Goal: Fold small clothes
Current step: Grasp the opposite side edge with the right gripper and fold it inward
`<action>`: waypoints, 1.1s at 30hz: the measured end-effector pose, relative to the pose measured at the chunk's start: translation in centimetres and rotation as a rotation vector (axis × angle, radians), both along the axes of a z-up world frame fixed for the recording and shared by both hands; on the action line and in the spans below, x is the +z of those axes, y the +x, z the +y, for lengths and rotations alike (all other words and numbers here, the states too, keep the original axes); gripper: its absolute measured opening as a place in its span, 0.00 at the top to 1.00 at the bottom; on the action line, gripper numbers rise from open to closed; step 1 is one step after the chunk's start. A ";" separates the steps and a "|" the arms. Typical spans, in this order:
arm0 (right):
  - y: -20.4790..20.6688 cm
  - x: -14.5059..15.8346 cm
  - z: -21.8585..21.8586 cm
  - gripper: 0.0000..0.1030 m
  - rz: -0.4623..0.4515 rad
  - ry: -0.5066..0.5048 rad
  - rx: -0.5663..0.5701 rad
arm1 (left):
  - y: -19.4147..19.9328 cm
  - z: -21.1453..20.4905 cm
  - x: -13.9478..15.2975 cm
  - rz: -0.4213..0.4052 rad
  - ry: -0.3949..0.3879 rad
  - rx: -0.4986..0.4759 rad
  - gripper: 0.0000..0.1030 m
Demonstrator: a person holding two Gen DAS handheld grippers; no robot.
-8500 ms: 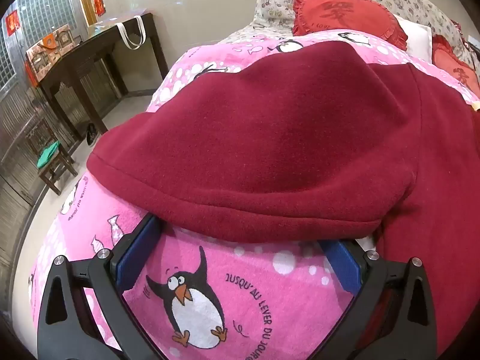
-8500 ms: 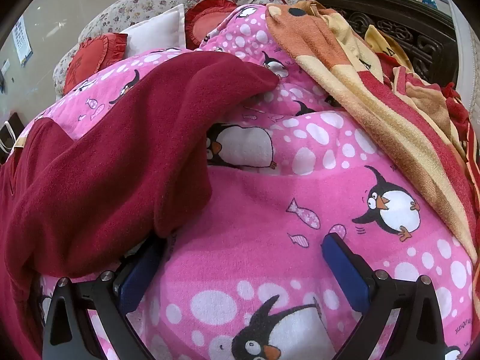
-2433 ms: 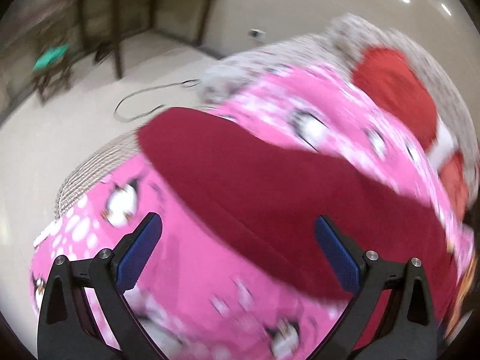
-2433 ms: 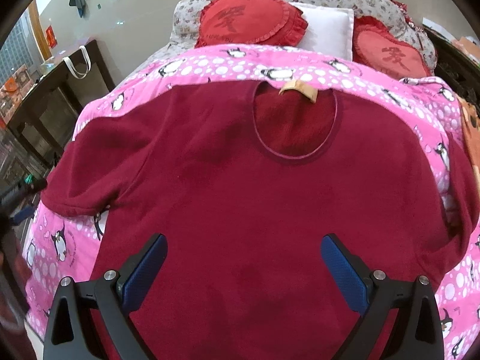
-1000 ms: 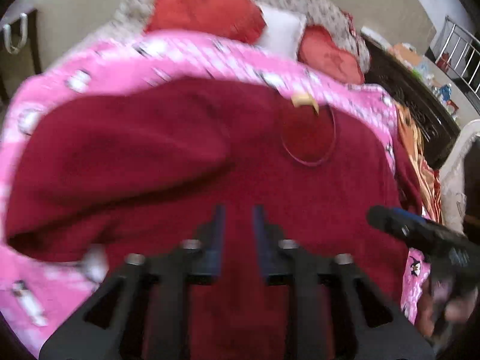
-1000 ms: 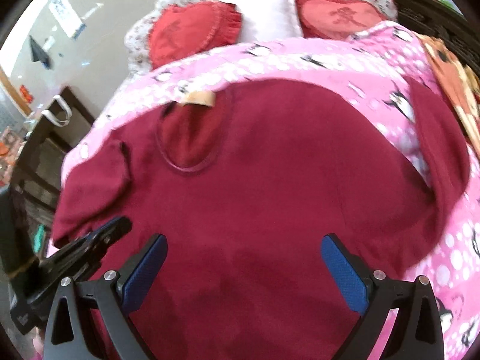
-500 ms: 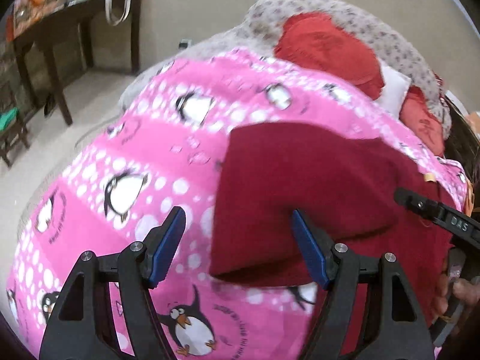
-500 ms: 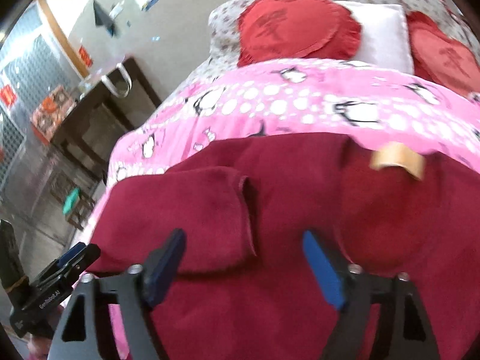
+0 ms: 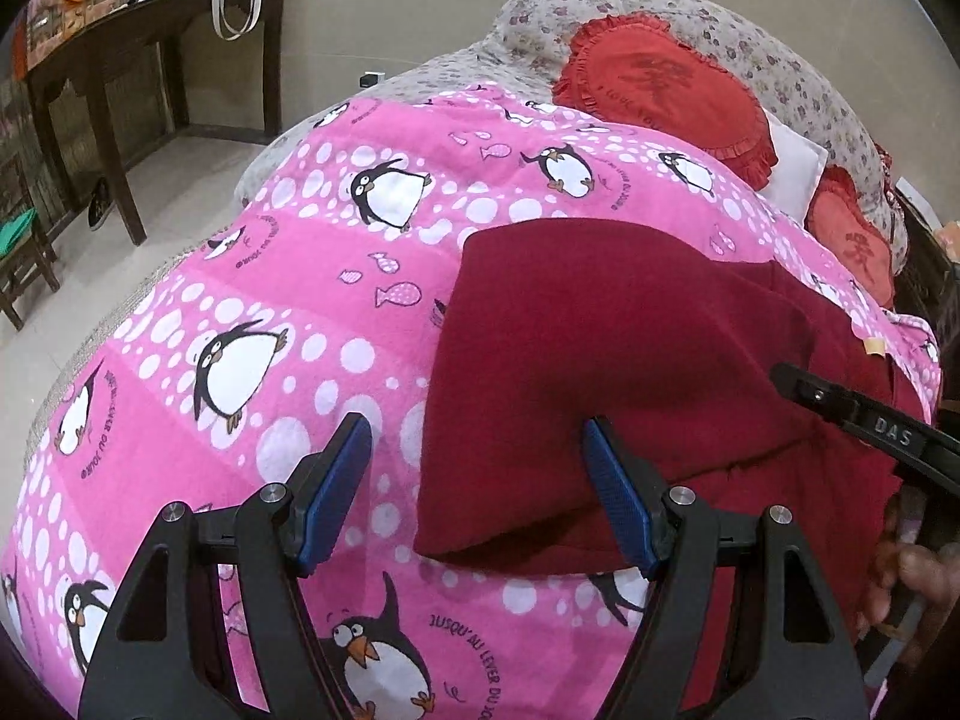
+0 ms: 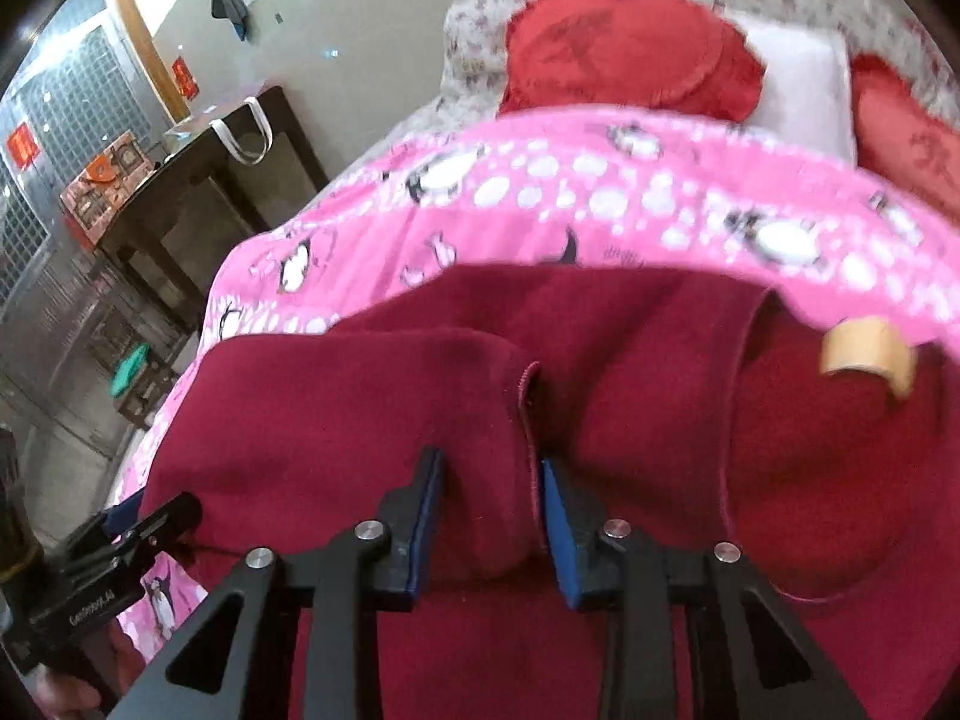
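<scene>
A dark red fleece shirt [image 9: 630, 360] is lying on a pink penguin-print blanket [image 9: 270, 300] spread over the bed. Its left sleeve [image 10: 360, 408] is lying folded inward across the body, forming a thick, soft flap with a stitched cuff edge. The left gripper [image 9: 477, 492] is hovering with its blue-padded jaws wide apart, straddling the sleeve's folded edge without pinching it. The right gripper [image 10: 489, 516] is squeezing a bunch of the sleeve fabric near the cuff. A tan tag [image 10: 870, 354] is showing inside the round neckline. Ruffled red cushions [image 9: 666, 96] are resting beyond.
</scene>
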State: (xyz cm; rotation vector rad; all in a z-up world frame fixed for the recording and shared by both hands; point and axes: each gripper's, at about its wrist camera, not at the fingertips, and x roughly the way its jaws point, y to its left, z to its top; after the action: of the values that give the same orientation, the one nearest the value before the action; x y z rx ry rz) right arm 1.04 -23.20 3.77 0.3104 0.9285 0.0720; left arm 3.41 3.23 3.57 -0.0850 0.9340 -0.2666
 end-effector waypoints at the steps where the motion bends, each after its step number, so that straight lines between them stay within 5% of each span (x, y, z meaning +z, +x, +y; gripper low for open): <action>1: 0.2 -0.2 -0.1 0.68 -0.005 0.009 -0.002 | 0.0 0.0 0.0 0.001 0.001 0.000 0.29; 4: 0.0 0.1 0.2 0.77 -0.022 -0.006 0.007 | -0.1 0.0 0.4 0.007 0.002 0.004 0.29; 5: -0.3 0.5 0.2 0.94 -0.035 -0.021 0.007 | -0.2 0.2 0.6 0.002 -0.002 0.009 0.29; 6: -1.0 1.1 0.1 0.96 -0.052 -0.024 0.006 | -0.3 0.4 0.9 -0.006 -0.005 0.015 0.29; 18: -11.4 9.8 -7.8 0.96 -0.244 -0.031 -0.197 | -1.9 0.1 4.4 -0.065 -0.075 0.007 0.29; 24: -15.9 8.0 -14.6 0.96 -0.143 -0.059 -0.379 | -2.7 -3.4 3.4 -0.048 -0.041 -0.063 0.29; 33: -18.6 4.3 -19.1 0.96 -0.021 -0.094 -0.517 | -3.3 -6.8 1.7 -0.026 0.026 -0.137 0.29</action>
State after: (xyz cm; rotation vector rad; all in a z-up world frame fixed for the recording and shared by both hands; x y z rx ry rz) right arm -17.52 -42.31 8.08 0.4522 0.8043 -0.4413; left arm 0.09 -3.53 5.32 0.0067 0.9190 -0.3810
